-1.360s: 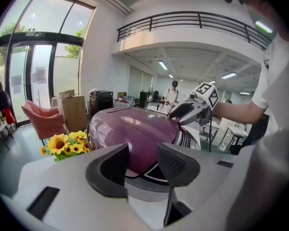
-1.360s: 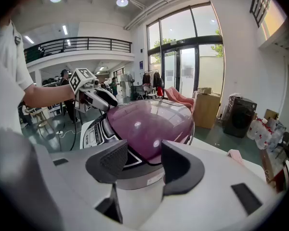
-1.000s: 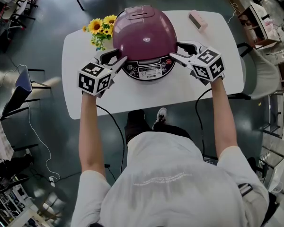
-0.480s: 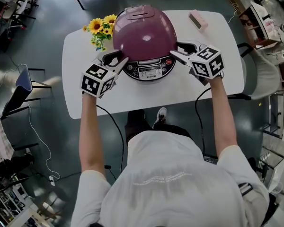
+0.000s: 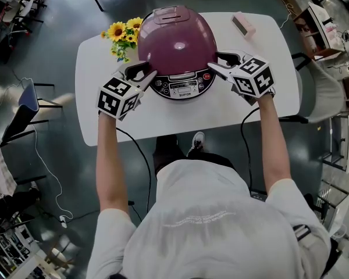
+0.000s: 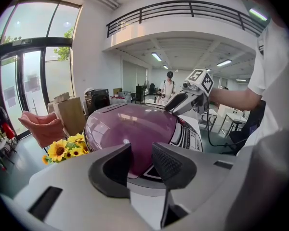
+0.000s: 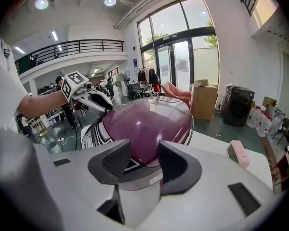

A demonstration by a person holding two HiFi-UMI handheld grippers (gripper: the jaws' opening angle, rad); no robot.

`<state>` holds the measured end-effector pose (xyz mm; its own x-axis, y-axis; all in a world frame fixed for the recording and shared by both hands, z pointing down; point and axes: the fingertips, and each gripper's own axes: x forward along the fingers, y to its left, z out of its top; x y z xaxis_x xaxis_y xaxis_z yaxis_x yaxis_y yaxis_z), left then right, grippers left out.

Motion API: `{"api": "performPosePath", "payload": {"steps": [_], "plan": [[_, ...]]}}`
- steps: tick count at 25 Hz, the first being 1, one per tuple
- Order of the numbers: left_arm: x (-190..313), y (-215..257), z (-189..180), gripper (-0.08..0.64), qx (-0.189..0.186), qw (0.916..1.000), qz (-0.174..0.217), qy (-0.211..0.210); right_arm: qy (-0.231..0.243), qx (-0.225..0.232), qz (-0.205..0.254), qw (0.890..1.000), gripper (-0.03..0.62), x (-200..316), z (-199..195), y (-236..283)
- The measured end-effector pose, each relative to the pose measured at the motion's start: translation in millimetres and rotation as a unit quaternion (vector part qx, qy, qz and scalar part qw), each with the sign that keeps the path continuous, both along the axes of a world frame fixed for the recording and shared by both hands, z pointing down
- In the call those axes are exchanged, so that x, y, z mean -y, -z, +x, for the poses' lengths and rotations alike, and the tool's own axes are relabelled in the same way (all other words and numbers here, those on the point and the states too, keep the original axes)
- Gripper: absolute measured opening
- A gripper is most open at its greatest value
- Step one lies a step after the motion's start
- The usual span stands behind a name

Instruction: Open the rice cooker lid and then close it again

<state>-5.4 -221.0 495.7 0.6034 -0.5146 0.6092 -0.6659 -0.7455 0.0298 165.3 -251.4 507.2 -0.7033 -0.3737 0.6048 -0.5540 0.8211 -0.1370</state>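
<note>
The purple rice cooker (image 5: 177,42) stands on the white table (image 5: 192,118) with its lid down and its control panel (image 5: 181,86) facing me. My left gripper (image 5: 144,71) sits at the cooker's left flank and my right gripper (image 5: 216,63) at its right flank, tips close against the body. Both pairs of jaws have just been closing. In the left gripper view the left gripper (image 6: 142,160) still shows a gap with nothing between the pads, and the cooker (image 6: 130,124) lies just beyond. The right gripper (image 7: 144,160) stands the same way before the cooker (image 7: 149,121).
A bunch of sunflowers (image 5: 124,36) stands at the table's back left, next to the cooker. A small pink box (image 5: 242,25) lies at the back right. Cables hang from the table's front edge. Chairs and furniture surround the table.
Both grippers' jaws have drawn a little closer together. The hands have stayed beside the cooker, and the lid has not moved.
</note>
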Motion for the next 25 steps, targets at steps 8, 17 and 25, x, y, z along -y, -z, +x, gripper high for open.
{"api": "performPosePath", "payload": {"steps": [8, 17, 25], "plan": [[0, 1, 0, 0.132, -0.008, 0.9999, 0.000, 0.009, -0.004, 0.009, -0.003, 1.000, 0.196, 0, 2, 0], [0, -6, 0, 0.130, 0.002, 0.9996, -0.013, 0.024, -0.039, 0.013, -0.008, 0.999, 0.192, 1, 3, -5], [5, -4, -5, 0.132, -0.044, 0.9986, -0.005, 0.030, -0.060, 0.029, -0.032, 0.997, 0.123, 6, 13, -6]]}}
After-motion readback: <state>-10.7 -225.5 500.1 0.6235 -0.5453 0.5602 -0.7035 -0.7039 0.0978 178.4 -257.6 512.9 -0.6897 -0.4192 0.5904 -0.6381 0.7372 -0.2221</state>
